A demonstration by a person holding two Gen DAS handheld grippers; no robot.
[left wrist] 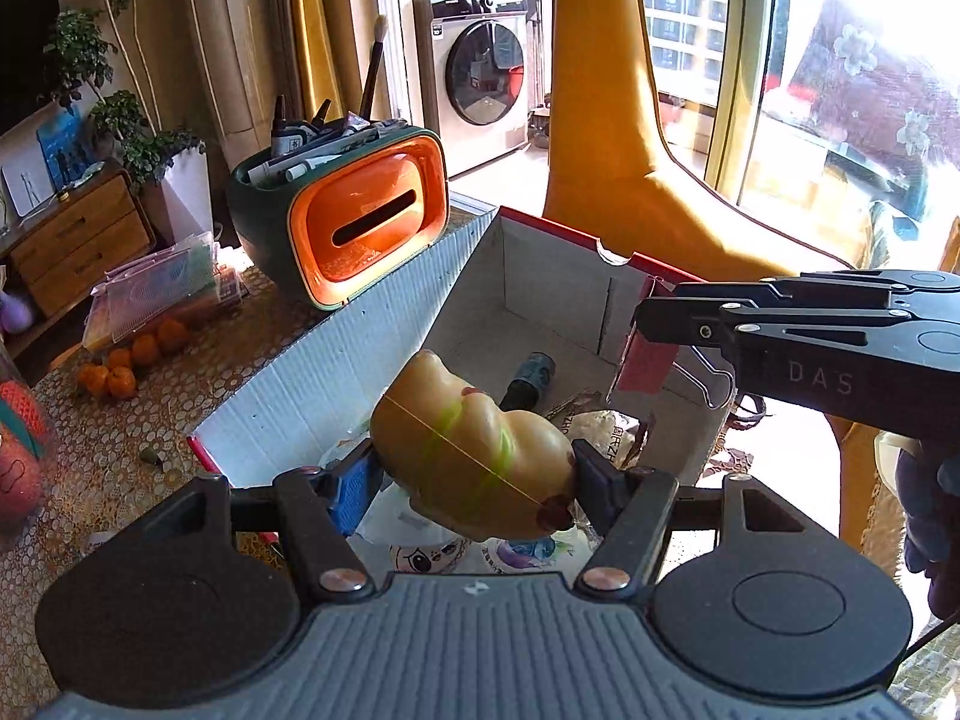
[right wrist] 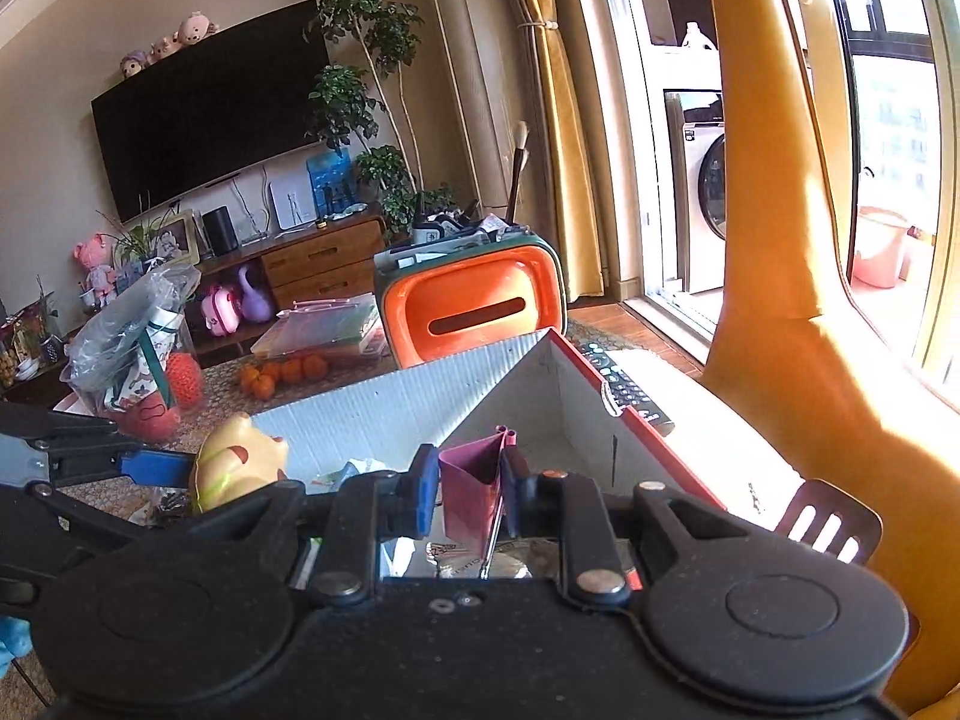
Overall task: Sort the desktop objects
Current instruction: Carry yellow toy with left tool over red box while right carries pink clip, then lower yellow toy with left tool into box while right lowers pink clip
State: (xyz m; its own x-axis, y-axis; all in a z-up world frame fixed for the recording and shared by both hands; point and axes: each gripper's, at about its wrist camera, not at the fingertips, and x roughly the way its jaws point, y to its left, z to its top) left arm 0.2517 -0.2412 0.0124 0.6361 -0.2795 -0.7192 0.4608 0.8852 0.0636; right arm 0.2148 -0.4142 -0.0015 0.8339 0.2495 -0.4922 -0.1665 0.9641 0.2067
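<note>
We hold left gripper (left wrist: 474, 474), jaws clamped on yellow rubber pig-shaped toy (left wrist: 474, 450), above open red-edged cardboard box (left wrist: 372, 330) on desk. Our right gripper (right wrist: 468, 495), jaws gripping maroon binder clip (right wrist: 471, 495), over box's near right corner. Orange-faced green organizer (left wrist: 360, 222) behind box.
</note>
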